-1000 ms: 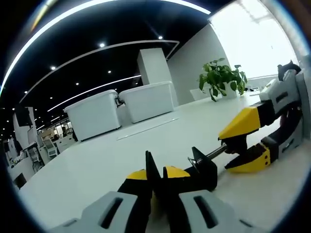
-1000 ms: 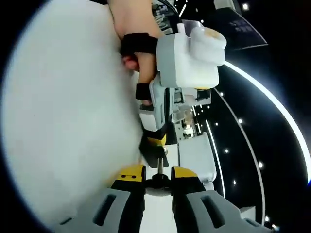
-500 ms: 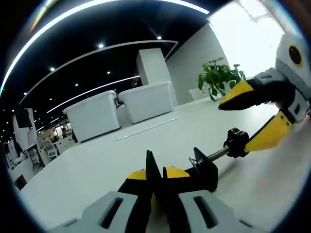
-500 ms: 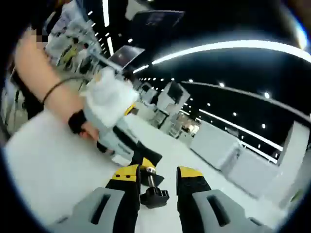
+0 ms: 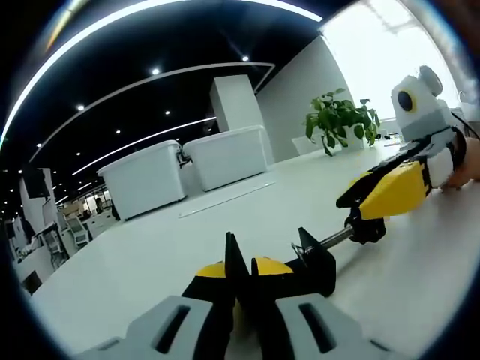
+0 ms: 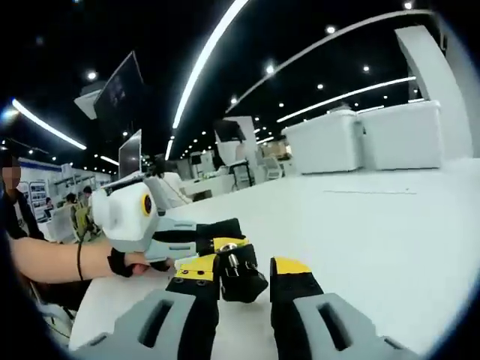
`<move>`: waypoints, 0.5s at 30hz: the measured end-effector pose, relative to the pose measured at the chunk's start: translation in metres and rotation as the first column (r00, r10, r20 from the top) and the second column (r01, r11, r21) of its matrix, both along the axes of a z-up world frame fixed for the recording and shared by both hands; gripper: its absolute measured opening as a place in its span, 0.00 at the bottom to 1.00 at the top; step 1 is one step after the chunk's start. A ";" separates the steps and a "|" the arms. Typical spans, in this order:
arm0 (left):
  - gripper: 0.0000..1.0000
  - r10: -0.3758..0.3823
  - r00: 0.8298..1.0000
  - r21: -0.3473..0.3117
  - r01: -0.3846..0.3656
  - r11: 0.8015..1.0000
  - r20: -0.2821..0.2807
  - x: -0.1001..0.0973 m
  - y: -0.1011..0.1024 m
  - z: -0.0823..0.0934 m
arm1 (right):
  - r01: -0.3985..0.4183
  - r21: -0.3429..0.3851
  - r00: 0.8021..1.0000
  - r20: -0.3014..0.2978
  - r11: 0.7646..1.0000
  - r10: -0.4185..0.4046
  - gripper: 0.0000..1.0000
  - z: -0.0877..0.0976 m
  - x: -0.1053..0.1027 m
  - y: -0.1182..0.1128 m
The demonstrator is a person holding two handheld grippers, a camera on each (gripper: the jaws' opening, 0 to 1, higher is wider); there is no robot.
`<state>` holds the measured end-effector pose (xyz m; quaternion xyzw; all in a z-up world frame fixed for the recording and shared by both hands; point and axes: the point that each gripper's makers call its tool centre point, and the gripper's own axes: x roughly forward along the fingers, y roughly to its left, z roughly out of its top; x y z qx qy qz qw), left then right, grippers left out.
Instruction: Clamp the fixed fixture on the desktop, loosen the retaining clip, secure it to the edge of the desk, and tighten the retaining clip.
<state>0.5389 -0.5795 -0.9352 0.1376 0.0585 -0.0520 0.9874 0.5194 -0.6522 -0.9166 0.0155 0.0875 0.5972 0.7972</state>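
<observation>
A black clamp fixture (image 5: pixel 319 262) lies on the white desk (image 5: pixel 150 262). Its threaded rod (image 5: pixel 334 238) runs right to a black knob (image 5: pixel 367 226). My left gripper (image 5: pixel 246 271) is shut on the fixture's black frame at the bottom of the left gripper view. The right gripper's yellow jaws come in from the right and cover the knob. In the right gripper view, my right gripper (image 6: pixel 244 270) sits level with the knob (image 6: pixel 241 276) filling the gap between its jaws. Beyond it is the left gripper (image 6: pixel 214 236), held by a person's hand (image 6: pixel 131 262).
Two white lidded bins (image 5: pixel 146 180) (image 5: pixel 229 154) stand at the desk's far side, with a potted plant (image 5: pixel 341 120) to the right. The right gripper view has the same bins (image 6: pixel 326 142), hanging monitors (image 6: pixel 124 94), office desks behind and a person's forearm (image 6: pixel 45 259) at the left.
The right gripper turned with the knob, opened and came off it, then rolled back to level and closed in on the knob again. The left gripper and the fixture stayed put.
</observation>
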 end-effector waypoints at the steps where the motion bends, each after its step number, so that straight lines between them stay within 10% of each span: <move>1: 0.09 0.000 1.000 0.000 0.000 1.000 0.000 0.000 0.000 0.000 | 0.011 -0.008 1.000 0.028 1.000 -0.011 0.22 0.000 0.003 0.001; 7: 0.09 0.000 1.000 -0.003 0.000 1.000 -0.001 0.000 0.000 0.000 | -0.003 -0.031 0.992 0.123 1.000 0.007 0.20 0.002 0.001 0.004; 15: 0.09 -0.002 1.000 -0.008 0.002 1.000 -0.002 0.001 0.000 0.000 | -0.001 -0.104 0.935 0.352 0.995 0.038 0.19 0.002 -0.006 0.006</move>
